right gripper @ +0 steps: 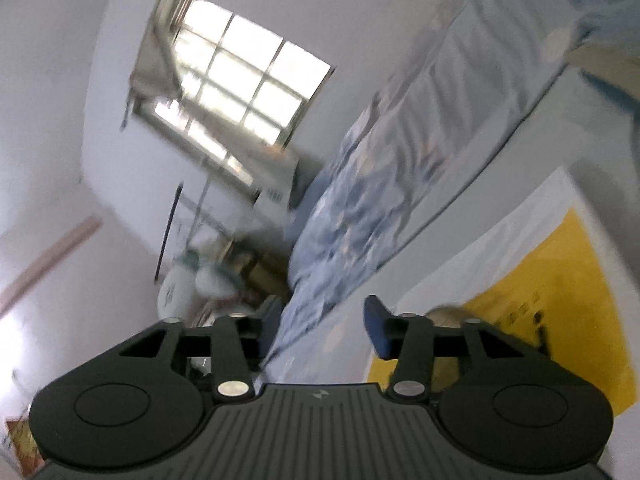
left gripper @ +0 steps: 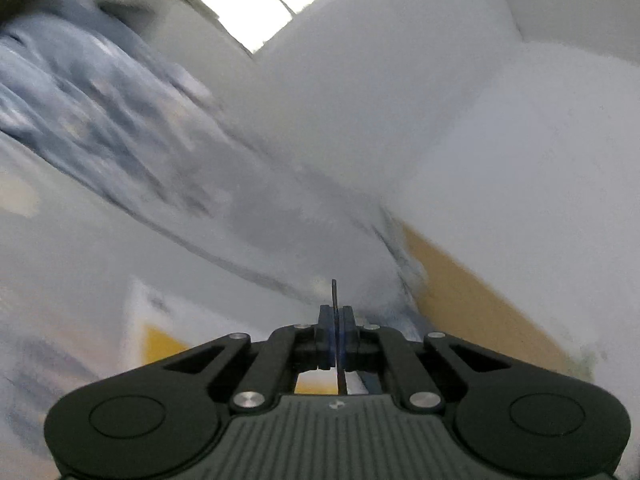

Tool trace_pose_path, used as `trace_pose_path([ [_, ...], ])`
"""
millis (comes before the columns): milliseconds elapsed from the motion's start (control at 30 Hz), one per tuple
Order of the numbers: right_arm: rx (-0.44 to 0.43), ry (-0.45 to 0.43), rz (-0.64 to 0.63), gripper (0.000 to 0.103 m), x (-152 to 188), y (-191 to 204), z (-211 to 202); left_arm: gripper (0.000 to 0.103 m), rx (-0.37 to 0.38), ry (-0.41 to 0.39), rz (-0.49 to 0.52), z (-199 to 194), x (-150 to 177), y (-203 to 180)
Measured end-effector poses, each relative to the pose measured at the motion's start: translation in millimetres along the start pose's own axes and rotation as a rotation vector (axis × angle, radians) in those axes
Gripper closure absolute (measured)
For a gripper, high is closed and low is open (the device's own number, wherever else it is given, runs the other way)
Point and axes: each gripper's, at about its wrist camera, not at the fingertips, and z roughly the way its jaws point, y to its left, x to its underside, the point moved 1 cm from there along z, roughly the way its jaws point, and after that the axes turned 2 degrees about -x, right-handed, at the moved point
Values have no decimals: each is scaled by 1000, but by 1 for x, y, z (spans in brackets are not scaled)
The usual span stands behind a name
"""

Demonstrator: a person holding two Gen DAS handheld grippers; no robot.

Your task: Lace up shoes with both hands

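My left gripper is shut on a thin dark shoelace. A short end of the lace sticks up above the blue pads, and the rest runs down behind them. My right gripper is open, its blue pads well apart with nothing between them. A tan rounded object shows behind the right finger, over a yellow mat; I cannot tell what it is. No shoe is clearly visible in either view, and both views are blurred and tilted.
A bed with a blue patterned cover runs across the right wrist view and shows again as a blue cover at the left. A bright window, white walls and white bags lie beyond. A white sheet borders the yellow mat.
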Motion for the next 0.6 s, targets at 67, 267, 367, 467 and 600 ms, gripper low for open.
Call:
trace_pose_path([
  [67,16,-38,11,53,-6,-3,-6,103,-66,-103,-8,-19,-21,7],
  [267,69,-108,13,46,-18,-7,-15,103,-259,-333,155,-60,-79,-13],
  [367,105,-132,20,42,-22,-11,-18,103,-297,-399,236,-66,-98,-36],
  [467,145,-157,32,41,-27,-16,-21,103,-279,-301,339,-42,-95,-65],
  [600,312,-198,-4,28,-29,-18,-24,103,-245,-51,482,9,-48,-92],
])
